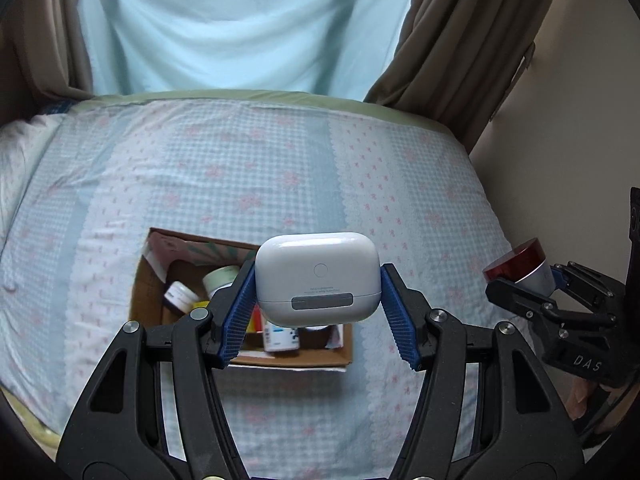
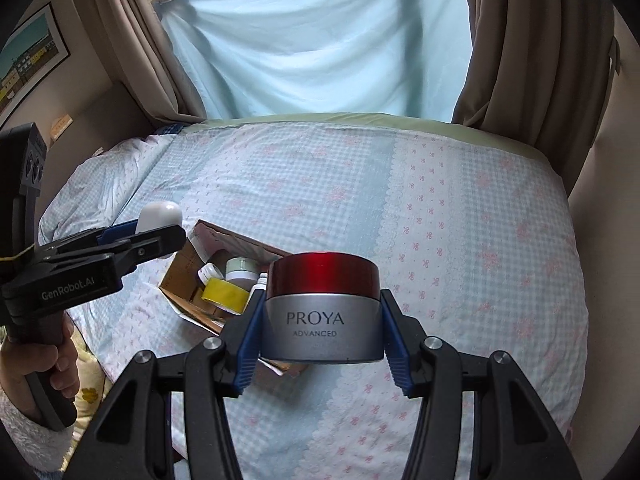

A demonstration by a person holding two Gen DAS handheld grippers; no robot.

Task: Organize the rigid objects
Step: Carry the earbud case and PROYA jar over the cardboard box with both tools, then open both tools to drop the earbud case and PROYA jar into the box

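**beddesk_99:** So it's a bed [image 1: 280, 168] with a blue gingham and pink-flower sheet, brown curtains [image 1: 460, 40] on both sides and a pale blue cloth [image 1: 240, 20] hung over the window. What's on it?

**clampfan:** A cardboard box [image 1: 146, 292], flaps open, sitting on the sheet near the front edge. Inside I can make out a roll of yellow tape [image 2: 224, 294], a green-lidded jar [image 1: 221, 277], a small white jar [image 1: 179, 294] and a white bottle [image 1: 280, 338]. The rest is hidden.

**beddesk_99:** And the grippers?

**clampfan:** The left gripper [image 1: 318, 304] has its blue pads [image 1: 240, 312] pressed on both sides of a white earbud charging case [image 1: 317, 278], held in the air above the box. Closed only as far as the case lets it.

**beddesk_99:** Right one?

**clampfan:** The right gripper [image 2: 322, 332] is pinching a PROYA cream jar [image 2: 323, 312], red lid, silver body, upright, label toward the camera. It's off to the right of the box, also up off the sheet. From the right wrist view you can see a hand [image 2: 52, 364] around the left handle.
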